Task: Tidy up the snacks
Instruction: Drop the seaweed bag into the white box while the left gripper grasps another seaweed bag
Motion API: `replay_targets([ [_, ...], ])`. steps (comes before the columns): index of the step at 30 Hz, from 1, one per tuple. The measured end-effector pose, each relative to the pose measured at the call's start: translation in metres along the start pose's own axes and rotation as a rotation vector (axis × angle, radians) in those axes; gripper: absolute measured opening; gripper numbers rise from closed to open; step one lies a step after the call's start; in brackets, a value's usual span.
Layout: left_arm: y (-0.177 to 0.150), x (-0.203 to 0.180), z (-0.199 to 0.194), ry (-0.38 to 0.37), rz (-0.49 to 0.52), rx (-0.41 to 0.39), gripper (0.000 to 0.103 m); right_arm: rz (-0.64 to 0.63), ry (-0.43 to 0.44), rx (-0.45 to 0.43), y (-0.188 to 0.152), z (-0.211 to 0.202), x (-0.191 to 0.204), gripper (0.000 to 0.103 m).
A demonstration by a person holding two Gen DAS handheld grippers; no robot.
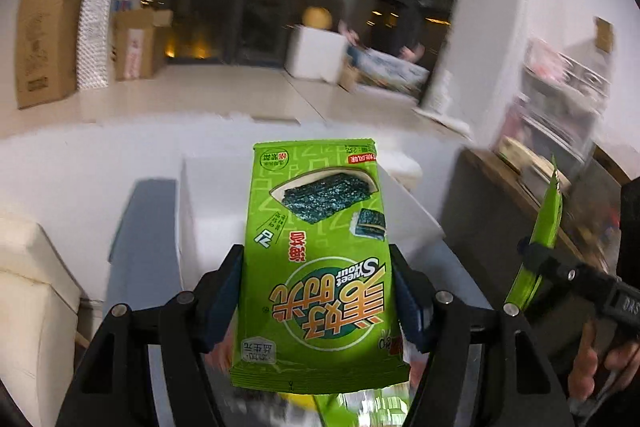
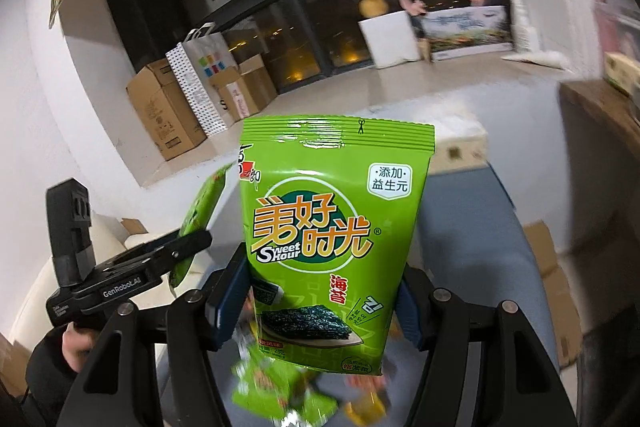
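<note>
Green foil packs of seaweed snack occupy both grippers. The left gripper point(image 1: 316, 303) is clamped on one seaweed pack point(image 1: 320, 267), printed side toward the camera and upside down, with the blue pads point(image 1: 226, 291) pressing its two side edges. The right gripper point(image 2: 320, 307) is clamped on a second seaweed pack point(image 2: 332, 239), held upright with its sealed top edge uppermost. Both packs are lifted clear of the surface below.

In the left wrist view, the right gripper appears at the right edge point(image 1: 536, 259), gripping its pack edge-on, with a hand point(image 1: 600, 363) on the handle. In the right wrist view, the left gripper appears at the left point(image 2: 188, 243), with its pack seen edge-on.

Surroundings:
- A blurred pile of loose snacks point(image 2: 280, 395) lies under the right gripper, green and orange wrappers mixed.
- A white box point(image 1: 208, 211) stands behind the left pack, on a pale table point(image 1: 80, 163).
- A cream cushion point(image 1: 36, 291) sits at the left.
- Cardboard boxes point(image 2: 164, 115) and a dotted paper bag point(image 2: 200, 79) stand against the far wall, beside dark windows point(image 2: 320, 27).
- A blurred shelf unit point(image 1: 560, 107) stands at the right.
</note>
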State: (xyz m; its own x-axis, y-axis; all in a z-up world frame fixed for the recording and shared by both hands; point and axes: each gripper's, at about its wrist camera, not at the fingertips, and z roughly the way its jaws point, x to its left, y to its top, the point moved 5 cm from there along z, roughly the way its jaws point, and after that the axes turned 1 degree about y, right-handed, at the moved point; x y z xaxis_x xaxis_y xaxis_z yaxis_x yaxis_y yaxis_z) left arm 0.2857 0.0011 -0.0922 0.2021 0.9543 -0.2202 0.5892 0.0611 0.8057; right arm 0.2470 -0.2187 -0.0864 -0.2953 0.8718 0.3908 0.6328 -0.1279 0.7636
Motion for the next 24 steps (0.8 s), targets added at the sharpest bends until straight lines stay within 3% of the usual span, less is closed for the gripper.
replay_targets([
  [6,0.041,0.019,0.046,0.061,-0.072,0.012,0.072,-0.026,-0.020,0.073,0.051,0.075,0.012,0.068],
  [12,0.048,0.031,0.085,0.107,-0.083,0.057,0.075,0.042,-0.050,0.127,0.082,0.129,-0.006,0.069],
  [14,0.043,0.034,0.095,0.116,-0.081,0.101,0.088,0.059,-0.038,0.150,0.084,0.139,-0.009,0.075],
  [15,0.041,0.036,0.098,0.127,-0.080,0.118,0.100,0.054,-0.053,0.167,0.084,0.143,-0.010,0.080],
  [16,0.038,0.037,0.099,0.139,-0.073,0.121,0.103,0.046,-0.080,0.181,0.083,0.147,-0.012,0.091],
  [19,0.032,0.037,0.097,0.191,-0.019,0.118,0.103,0.030,-0.112,0.174,0.078,0.148,-0.017,0.092],
  [24,0.028,0.037,0.083,0.182,-0.021,0.126,0.103,0.041,-0.122,0.190,0.075,0.139,-0.019,0.093],
])
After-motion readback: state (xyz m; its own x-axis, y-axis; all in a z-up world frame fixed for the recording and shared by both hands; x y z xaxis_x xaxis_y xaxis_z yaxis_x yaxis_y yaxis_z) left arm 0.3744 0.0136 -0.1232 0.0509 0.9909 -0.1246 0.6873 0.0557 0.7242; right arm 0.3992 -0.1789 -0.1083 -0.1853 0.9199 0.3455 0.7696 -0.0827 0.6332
